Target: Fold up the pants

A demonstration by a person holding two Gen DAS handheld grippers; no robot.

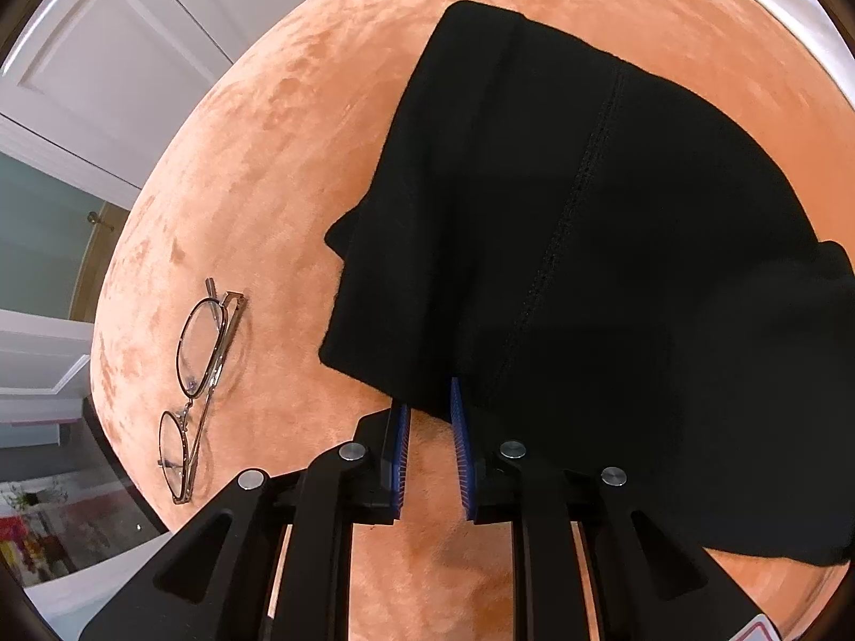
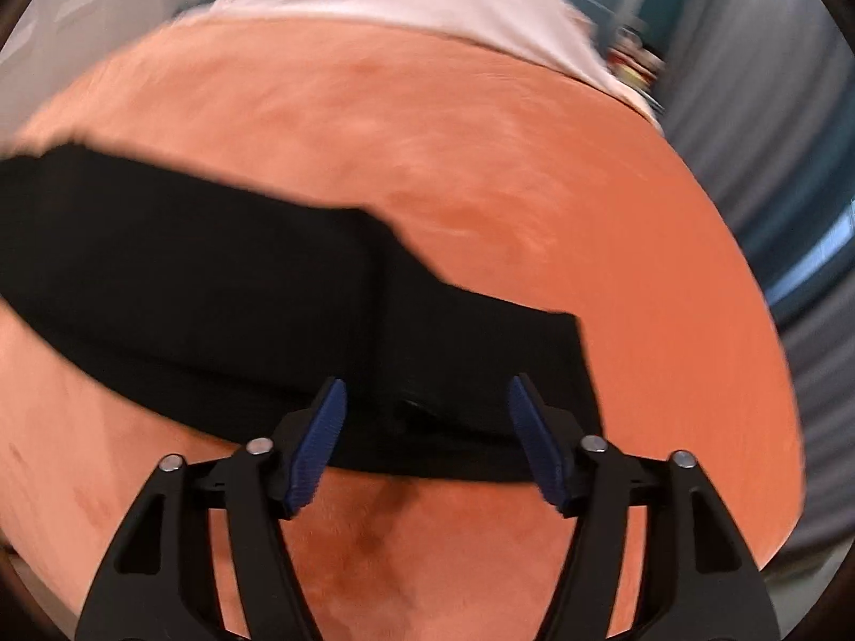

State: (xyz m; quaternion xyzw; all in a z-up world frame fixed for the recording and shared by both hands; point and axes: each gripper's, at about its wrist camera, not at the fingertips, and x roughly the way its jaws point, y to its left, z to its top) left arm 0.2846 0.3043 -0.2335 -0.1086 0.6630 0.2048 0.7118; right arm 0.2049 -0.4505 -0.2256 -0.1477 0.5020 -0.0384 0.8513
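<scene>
Black pants (image 1: 561, 245) lie folded on an orange plush blanket (image 1: 299, 149). In the left wrist view my left gripper (image 1: 430, 406) is at the near edge of the pants, jaws narrowly apart with the cloth edge over the tips; whether it pinches cloth is unclear. In the blurred right wrist view the pants (image 2: 214, 288) stretch as a band across the blanket (image 2: 481, 160). My right gripper (image 2: 427, 395) is open wide, its blue pads (image 2: 320, 443) straddling the near edge of the pants.
A pair of metal-framed glasses (image 1: 197, 384) lies on the blanket left of the pants. White doors (image 1: 107, 53) stand beyond the bed's left edge. A pale sheet (image 2: 401, 0) lies past the blanket's far side.
</scene>
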